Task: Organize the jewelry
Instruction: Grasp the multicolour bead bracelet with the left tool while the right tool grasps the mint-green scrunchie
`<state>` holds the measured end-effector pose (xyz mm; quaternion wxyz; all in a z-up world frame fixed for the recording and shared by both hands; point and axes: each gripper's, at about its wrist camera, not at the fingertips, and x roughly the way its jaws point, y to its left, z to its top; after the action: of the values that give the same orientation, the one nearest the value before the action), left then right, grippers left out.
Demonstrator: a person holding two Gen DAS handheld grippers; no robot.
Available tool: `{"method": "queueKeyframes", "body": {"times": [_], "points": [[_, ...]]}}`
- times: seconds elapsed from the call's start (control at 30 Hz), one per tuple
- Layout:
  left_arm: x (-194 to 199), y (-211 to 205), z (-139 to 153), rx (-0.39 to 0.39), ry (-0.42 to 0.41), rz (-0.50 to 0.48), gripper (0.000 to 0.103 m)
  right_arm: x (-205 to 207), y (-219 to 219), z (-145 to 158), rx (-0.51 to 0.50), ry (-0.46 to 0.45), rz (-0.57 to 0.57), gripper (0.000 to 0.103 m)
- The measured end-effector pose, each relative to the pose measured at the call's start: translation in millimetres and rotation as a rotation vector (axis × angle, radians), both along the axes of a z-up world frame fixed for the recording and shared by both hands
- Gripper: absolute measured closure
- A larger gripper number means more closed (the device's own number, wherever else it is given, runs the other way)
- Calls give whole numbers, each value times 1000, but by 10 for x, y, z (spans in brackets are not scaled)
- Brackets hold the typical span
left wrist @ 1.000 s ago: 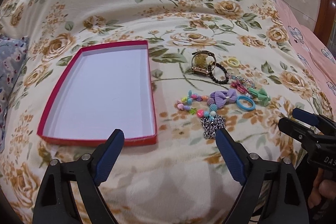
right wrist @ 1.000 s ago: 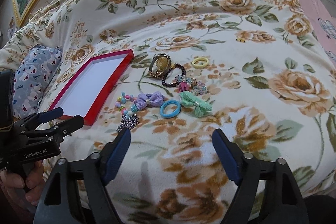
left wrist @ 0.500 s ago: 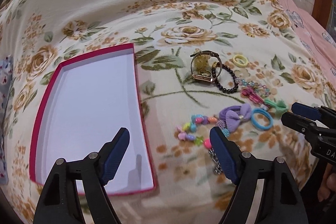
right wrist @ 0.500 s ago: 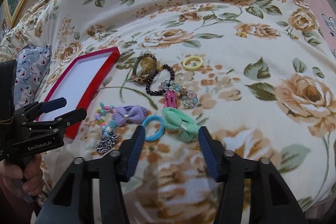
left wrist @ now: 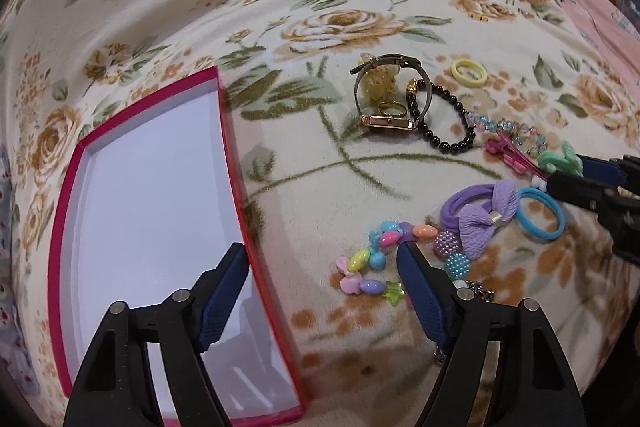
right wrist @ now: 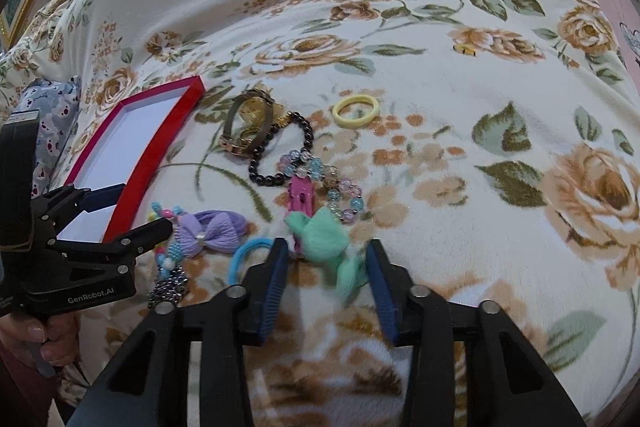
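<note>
Reaching with my right fingers (right wrist: pixel 326 283), I have them partly open around the green bow (right wrist: pixel 328 239), not squeezing yet. It lies on the bed (right wrist: pixel 440 75), at 12 o'clock from my right hand. I think it is light, soft and squishy, so I should pinch its knot in the middle, not the floppy ends. A blue hair tie (right wrist: pixel 250 255) touches it at 9 o'clock and may come along. My left fingers (left wrist: pixel 322 277) are wide open, holding nothing, over the red box (left wrist: pixel 256 267) edge.
</note>
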<state>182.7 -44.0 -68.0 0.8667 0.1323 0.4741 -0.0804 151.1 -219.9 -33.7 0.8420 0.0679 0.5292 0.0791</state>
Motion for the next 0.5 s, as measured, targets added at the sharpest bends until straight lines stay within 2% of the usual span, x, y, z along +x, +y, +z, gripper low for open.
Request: {"method": "queueKeyframes", "body": {"times": [0.03, 0.07, 0.1, 0.17, 0.2, 0.23, 0.4, 0.5], "points": [[-2, -20, -10, 11, -4, -4, 36, 7, -7, -6, -1, 0, -3, 79], [4, -44, -23, 29, -9, -10, 38, 10, -22, -8, -4, 0, -7, 86], [6, -62, -31, 40, -17, -14, 45, 10, -35, -8, 2, 1, -10, 89], [-3, -74, -26, 53, -32, -15, 62, 6, -57, 7, 23, -1, -16, 89], [-14, -64, -17, 55, -37, -12, 75, 1, -59, 20, 27, -5, -17, 90], [-13, -39, -3, 49, -42, -5, 81, -7, -61, 38, 31, -10, -17, 90], [-4, 181, 81, -86, -8, 16, 86, -27, -5, 136, 48, -37, -7, 90], [-37, 269, 117, -108, -5, 28, 88, -38, 8, 184, 64, -48, -4, 90]]}}
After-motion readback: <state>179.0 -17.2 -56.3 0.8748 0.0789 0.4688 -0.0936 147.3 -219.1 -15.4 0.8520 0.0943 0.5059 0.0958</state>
